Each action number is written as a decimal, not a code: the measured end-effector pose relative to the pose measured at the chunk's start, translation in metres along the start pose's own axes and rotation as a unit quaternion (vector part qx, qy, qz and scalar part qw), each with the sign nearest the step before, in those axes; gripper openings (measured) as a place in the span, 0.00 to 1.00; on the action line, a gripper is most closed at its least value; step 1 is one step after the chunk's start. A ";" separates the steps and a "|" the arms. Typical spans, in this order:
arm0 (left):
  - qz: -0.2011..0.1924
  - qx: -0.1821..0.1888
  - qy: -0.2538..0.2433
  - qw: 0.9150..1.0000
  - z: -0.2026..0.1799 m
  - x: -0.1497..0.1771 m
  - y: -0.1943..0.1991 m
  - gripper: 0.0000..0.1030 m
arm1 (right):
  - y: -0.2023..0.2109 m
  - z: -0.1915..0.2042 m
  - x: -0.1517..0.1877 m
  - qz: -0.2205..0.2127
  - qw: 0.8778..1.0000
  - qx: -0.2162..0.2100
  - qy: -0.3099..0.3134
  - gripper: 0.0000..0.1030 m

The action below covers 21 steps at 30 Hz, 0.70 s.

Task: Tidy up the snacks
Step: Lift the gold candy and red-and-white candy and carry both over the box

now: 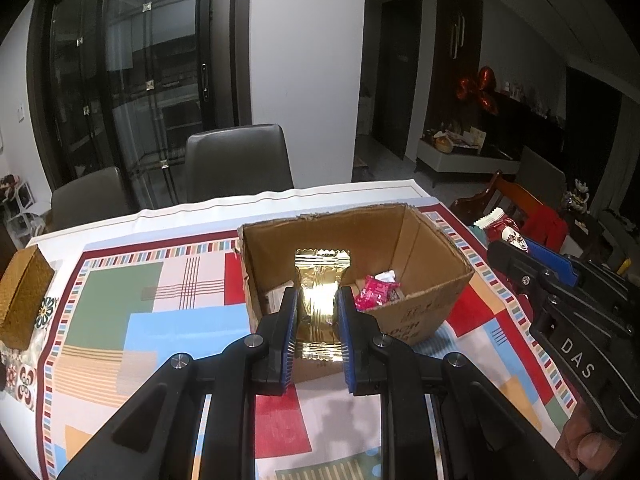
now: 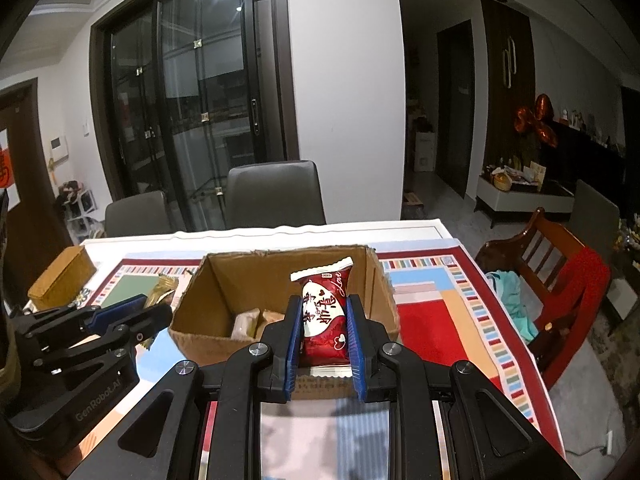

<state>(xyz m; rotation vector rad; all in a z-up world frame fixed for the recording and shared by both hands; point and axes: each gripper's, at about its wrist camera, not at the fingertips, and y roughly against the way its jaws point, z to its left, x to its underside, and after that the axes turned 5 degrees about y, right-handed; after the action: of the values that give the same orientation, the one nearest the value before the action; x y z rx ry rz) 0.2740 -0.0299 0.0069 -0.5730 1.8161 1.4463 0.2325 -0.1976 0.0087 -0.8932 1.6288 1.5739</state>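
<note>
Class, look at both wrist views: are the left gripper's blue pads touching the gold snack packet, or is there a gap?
Touching. The left wrist view shows the left gripper with both blue pads pressed against the sides of the gold snack packet, pinching it in at the middle.

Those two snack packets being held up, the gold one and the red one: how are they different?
The gold packet is plain shiny foil, while the red packet carries a white patch with red characters and small hearts. The gold packet sits in the left gripper; the red packet sits in the right gripper. Both are sealed pillow-style wrappers with crimped ends, clamped at the middle, in front of the cardboard box.
</note>
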 end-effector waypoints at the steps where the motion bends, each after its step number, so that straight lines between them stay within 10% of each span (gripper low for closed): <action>1: 0.000 0.000 0.001 1.000 -0.001 -0.002 0.000 0.20 | -0.001 -0.001 -0.001 -0.001 1.000 0.000 0.000 0.22; 21: 0.001 -0.009 0.016 1.000 0.000 -0.020 -0.034 0.20 | -0.032 -0.011 -0.020 -0.005 1.000 -0.009 0.013 0.22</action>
<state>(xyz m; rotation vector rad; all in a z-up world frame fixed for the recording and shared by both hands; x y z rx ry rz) 0.3109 -0.0413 0.0008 -0.6072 1.8308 1.4646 0.2703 -0.2088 0.0097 -0.9348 1.6279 1.5784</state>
